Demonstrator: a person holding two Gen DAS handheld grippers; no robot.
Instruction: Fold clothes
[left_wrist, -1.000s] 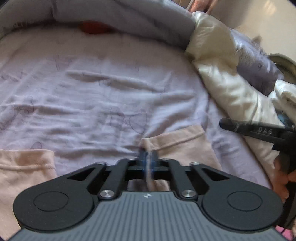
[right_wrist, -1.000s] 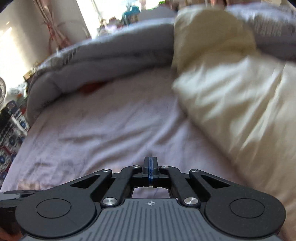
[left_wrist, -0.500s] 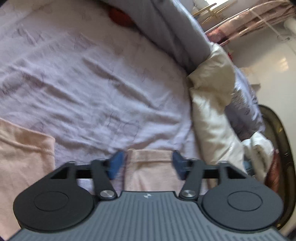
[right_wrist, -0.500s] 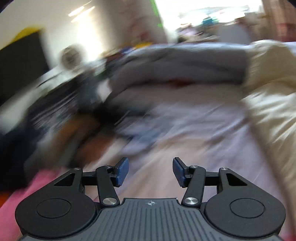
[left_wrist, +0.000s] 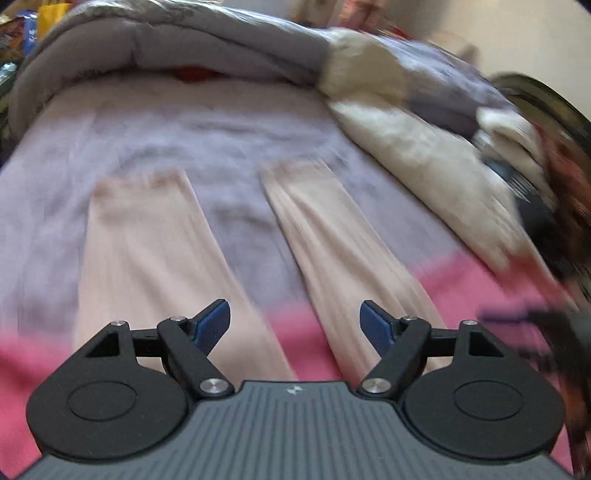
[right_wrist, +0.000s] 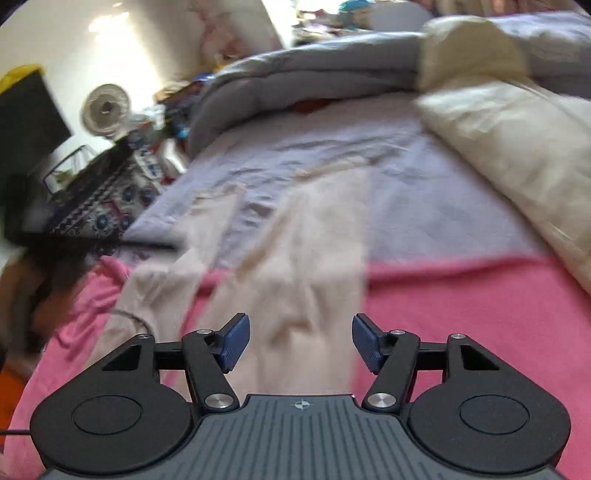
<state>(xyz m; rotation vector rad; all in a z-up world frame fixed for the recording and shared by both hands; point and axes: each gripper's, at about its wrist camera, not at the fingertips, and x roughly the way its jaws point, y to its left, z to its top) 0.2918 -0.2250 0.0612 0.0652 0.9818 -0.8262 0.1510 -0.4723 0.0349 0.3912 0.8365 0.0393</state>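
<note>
Left wrist view: left gripper (left_wrist: 294, 325) jaws wide, nothing between, above pale peach trousers (left_wrist: 147, 251) lying flat, legs apart, across lilac bedsheet (left_wrist: 207, 125) and pink blanket (left_wrist: 476, 280) (frame blurred). Right gripper (right_wrist: 300, 341) jaws opening, empty, over one trouser leg. Cream quilt (right_wrist: 517, 147) at right.

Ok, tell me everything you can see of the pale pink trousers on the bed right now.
The pale pink trousers lie flat on the bed, both legs spread apart in a V, with lilac sheet showing between them. The fabric looks soft and thin, slightly wrinkled. The leg ends rest on the lilac sheet; the nearer part lies over a bright pink cloth. Neither gripper touches them. The waist is hidden below the cameras.
</note>
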